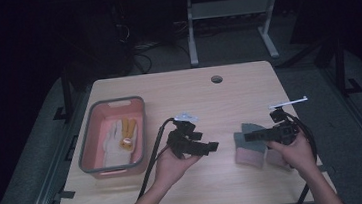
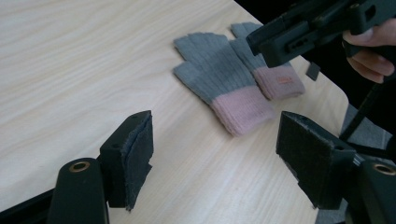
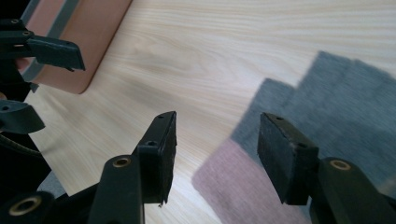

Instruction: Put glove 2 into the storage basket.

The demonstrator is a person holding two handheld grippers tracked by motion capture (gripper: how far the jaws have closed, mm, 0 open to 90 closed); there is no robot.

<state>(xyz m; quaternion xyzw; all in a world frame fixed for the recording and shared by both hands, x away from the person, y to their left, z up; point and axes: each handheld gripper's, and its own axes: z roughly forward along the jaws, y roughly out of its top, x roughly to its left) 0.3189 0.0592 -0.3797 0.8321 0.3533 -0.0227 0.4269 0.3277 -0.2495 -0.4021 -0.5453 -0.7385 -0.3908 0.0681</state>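
Two grey knit gloves with pink cuffs lie side by side on the wooden table (image 1: pixel 178 97), right of centre: one glove (image 1: pixel 249 148) (image 2: pixel 219 79) and the other glove (image 1: pixel 276 159) (image 2: pixel 275 77). My right gripper (image 1: pixel 240 137) (image 3: pixel 217 135) hovers just over them, open, its jaws spread above the nearer glove (image 3: pixel 350 102) with nothing between them. My left gripper (image 1: pixel 213 146) (image 2: pixel 217 140) is held a little to the left of the gloves, pointing at them, open and empty. In the left gripper view the right gripper (image 2: pixel 275 44) hangs above the gloves.
A pink basket with a grey rim (image 1: pixel 113 102) (image 3: pixel 93 28) stands at the table's left, holding a white glove (image 1: pixel 112 141) and a yellow glove (image 1: pixel 127 132). A round cable hole (image 1: pixel 216 79) is near the far edge. Bare tabletop lies between basket and gloves.
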